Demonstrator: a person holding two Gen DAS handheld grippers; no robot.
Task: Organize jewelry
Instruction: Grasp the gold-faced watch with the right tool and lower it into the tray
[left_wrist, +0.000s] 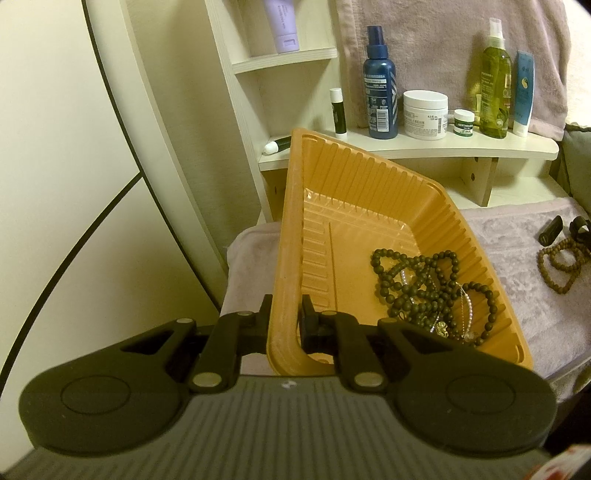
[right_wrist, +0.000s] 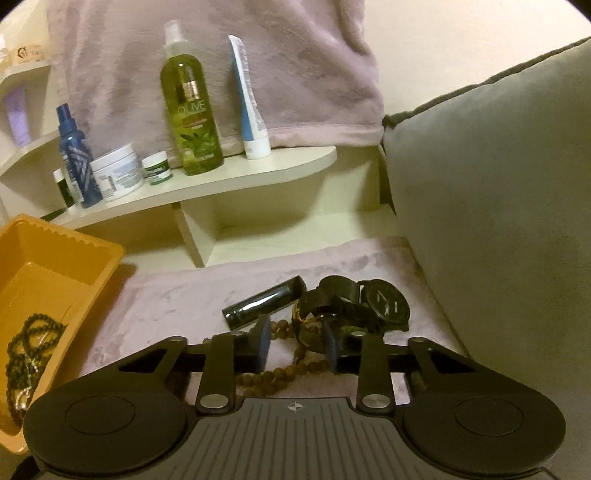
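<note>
Left wrist, orange tray (left_wrist: 343, 206) tilted (long axis receding)

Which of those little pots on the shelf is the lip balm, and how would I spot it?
Find the curved cream shelf in front of the hanging pink towel. Between the wide white cream jar and the tall green olive bottle sits the lip balm pot. It is the smallest jar there, white-lidded with a dark green label.

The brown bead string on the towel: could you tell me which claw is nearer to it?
Right. The right claw straddles the brown bead string; the left claw grips the orange tray beside it.
</note>
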